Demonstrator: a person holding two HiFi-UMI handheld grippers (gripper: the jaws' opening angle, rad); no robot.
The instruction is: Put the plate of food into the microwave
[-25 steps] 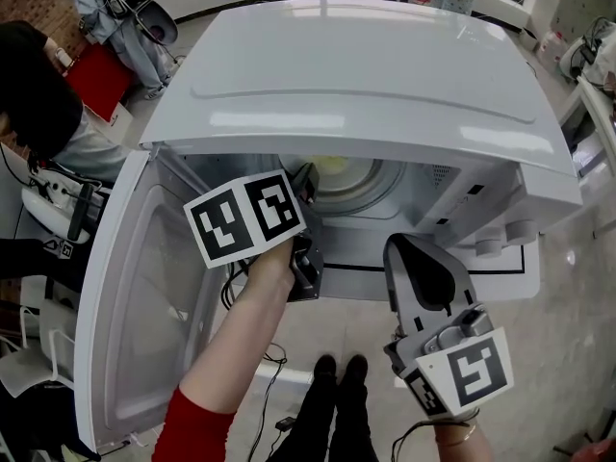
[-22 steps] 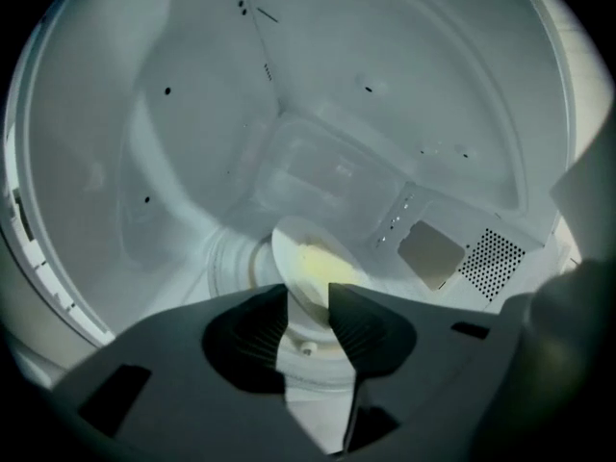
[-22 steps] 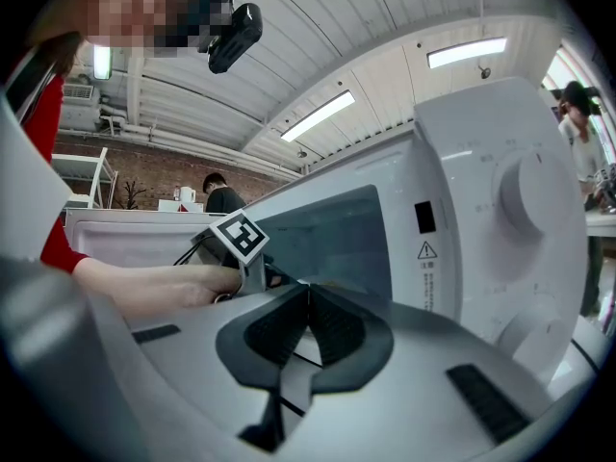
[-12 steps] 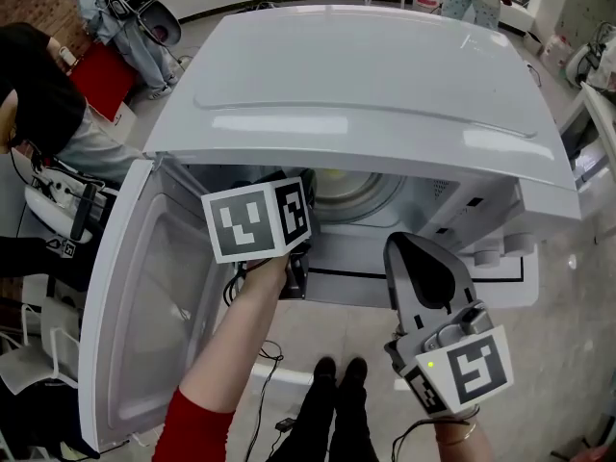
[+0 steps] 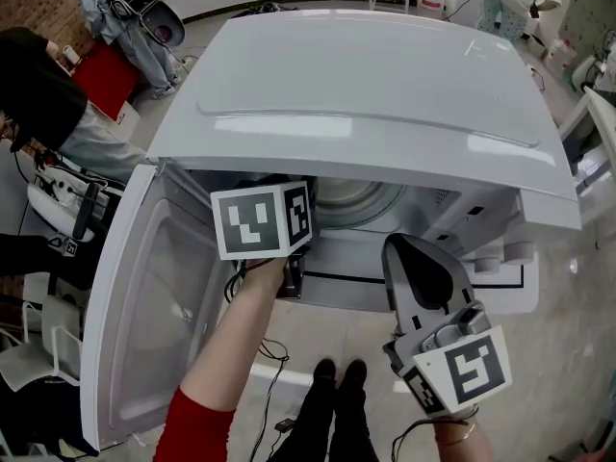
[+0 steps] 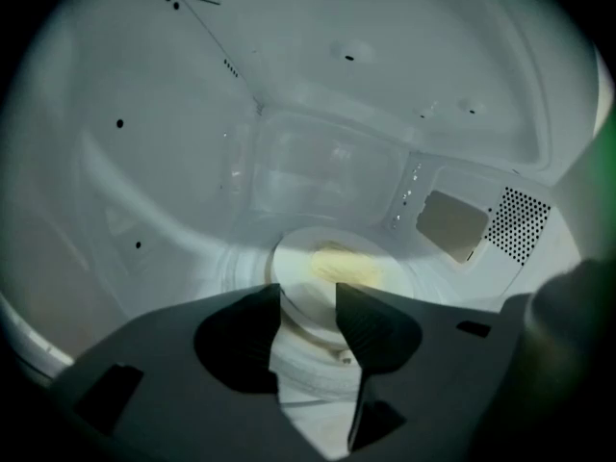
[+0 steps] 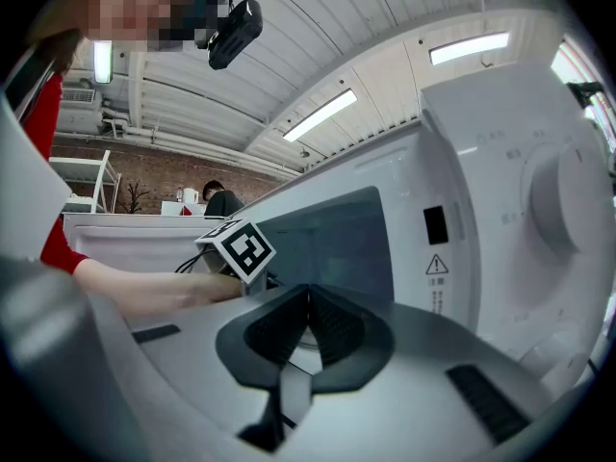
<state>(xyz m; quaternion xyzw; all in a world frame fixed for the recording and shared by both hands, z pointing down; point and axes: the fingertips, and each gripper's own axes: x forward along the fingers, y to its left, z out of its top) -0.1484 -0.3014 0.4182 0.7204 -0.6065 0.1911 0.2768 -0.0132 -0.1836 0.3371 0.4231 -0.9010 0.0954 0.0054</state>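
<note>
Releasing: my left gripper [image 6: 308, 298], reaching inside the microwave [image 5: 366, 85], has jaws just opened and pads off the plate of food [image 6: 339, 266], which sits on the turntable [image 6: 231, 279]. My right gripper [image 7: 306, 306] is clenched and empty, parked outside, likely to leave room.

Strip lights [image 7: 322, 114] above the right gripper [image 7: 308, 292] shine bright; microwave cavity [image 6: 327, 152] ahead of the left gripper [image 6: 308, 295] dim, soft; edges vignetted.

plate [image 6: 295, 256] in microwave [image 5: 385, 85] | door [image 5: 144, 296] left | right tool [image 7: 308, 301] before it
</note>
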